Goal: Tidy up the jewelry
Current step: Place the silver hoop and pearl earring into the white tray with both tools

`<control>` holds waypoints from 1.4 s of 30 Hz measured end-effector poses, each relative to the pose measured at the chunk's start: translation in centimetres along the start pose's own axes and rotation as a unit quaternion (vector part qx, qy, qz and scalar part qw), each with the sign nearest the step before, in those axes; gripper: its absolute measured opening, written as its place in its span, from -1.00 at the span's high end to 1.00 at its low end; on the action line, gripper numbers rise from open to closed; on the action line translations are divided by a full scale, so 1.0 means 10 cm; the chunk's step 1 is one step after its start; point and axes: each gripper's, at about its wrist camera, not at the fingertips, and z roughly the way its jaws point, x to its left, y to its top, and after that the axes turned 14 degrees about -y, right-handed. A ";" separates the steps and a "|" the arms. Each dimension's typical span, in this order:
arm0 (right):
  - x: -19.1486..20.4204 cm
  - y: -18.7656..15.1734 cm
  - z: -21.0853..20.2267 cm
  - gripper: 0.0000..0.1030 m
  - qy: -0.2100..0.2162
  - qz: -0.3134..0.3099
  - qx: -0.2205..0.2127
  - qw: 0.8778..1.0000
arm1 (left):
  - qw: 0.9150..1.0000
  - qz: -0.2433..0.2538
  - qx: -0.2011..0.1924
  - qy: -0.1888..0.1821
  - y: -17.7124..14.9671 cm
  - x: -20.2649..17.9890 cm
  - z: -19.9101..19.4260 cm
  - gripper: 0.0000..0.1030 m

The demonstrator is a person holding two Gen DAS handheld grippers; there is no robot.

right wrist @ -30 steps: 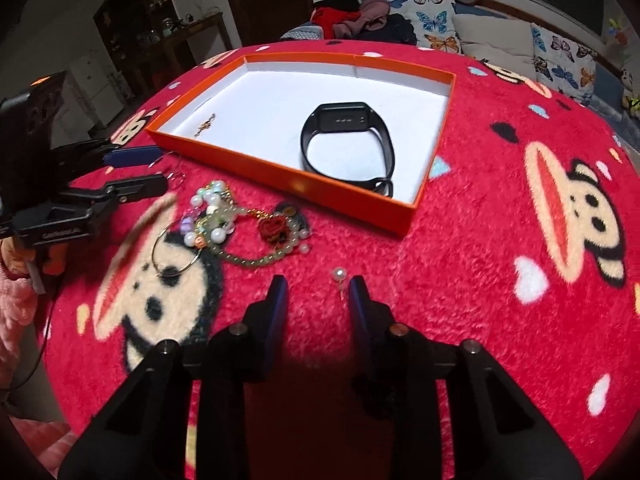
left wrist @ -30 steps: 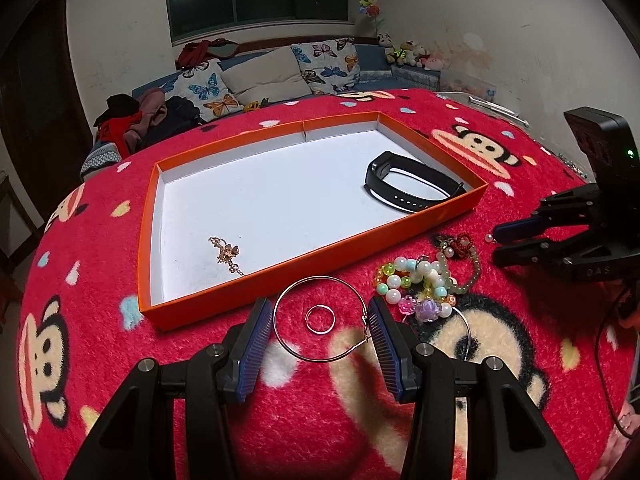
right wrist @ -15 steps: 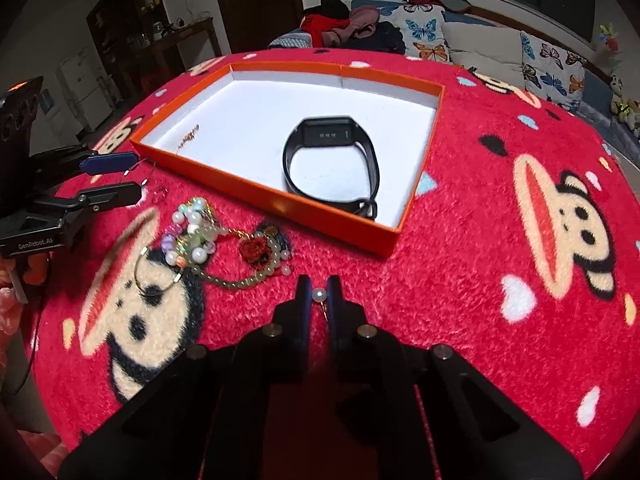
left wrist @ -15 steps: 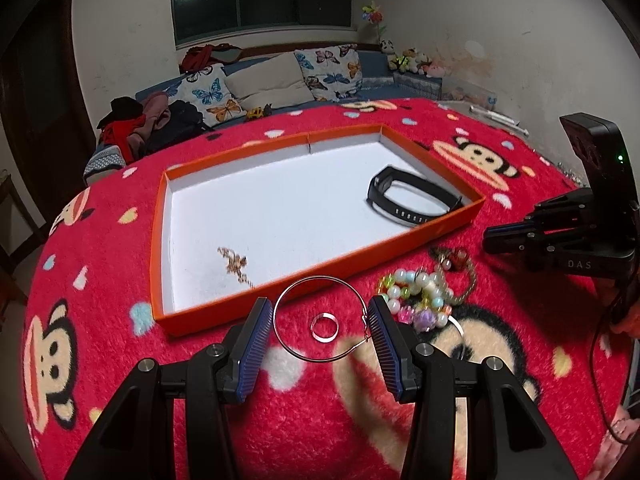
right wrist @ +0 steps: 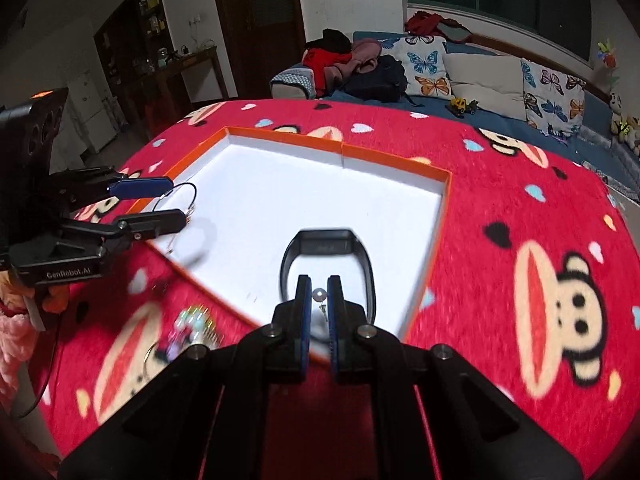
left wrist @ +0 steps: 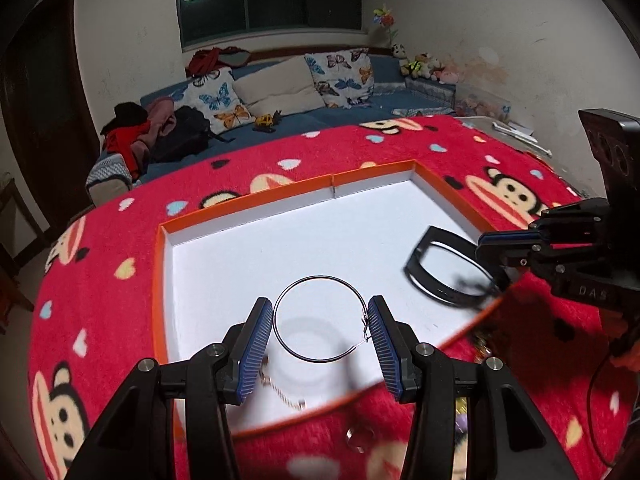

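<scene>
Two hand-held grippers above orange tray [left wrist: 162, 280], left hand-held gripper [left wrist: 321, 324] pinching hoop earring [left wrist: 320, 319], right hand-held gripper [right wrist: 319, 298] clamping pearl stud [right wrist: 319, 295]

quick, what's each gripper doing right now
Left gripper: shut on the hoop earring, held over the orange tray.
Right gripper: shut on the pearl earring, above the black band.

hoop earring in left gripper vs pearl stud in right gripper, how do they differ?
The hoop earring is a thin open wire ring; the pearl stud is a small solid bead on a post.
The hoop spans a wide gap in the left gripper; the stud sits in a narrow gap in the right gripper.
Both are held above the orange tray.
</scene>
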 end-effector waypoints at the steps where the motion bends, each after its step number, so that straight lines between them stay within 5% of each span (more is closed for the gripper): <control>1: 0.00 0.02 0.05 0.83 -0.001 0.000 0.004 1.000 | 1.000 -0.002 0.005 0.000 0.03 0.03 0.07 -0.02; 28: 0.07 0.02 0.29 0.74 -0.002 -0.006 0.029 1.000 | 0.999 -0.018 0.044 0.004 0.02 0.18 0.62 -0.04; 37: 0.07 0.01 0.11 0.52 -0.009 -0.010 0.015 1.000 | 0.999 -0.019 0.040 0.014 0.04 0.13 0.55 -0.10; 42: 0.07 -0.07 -0.12 0.22 -0.014 -0.009 -0.002 1.000 | 0.999 -0.018 0.018 0.020 0.01 0.01 0.27 -0.10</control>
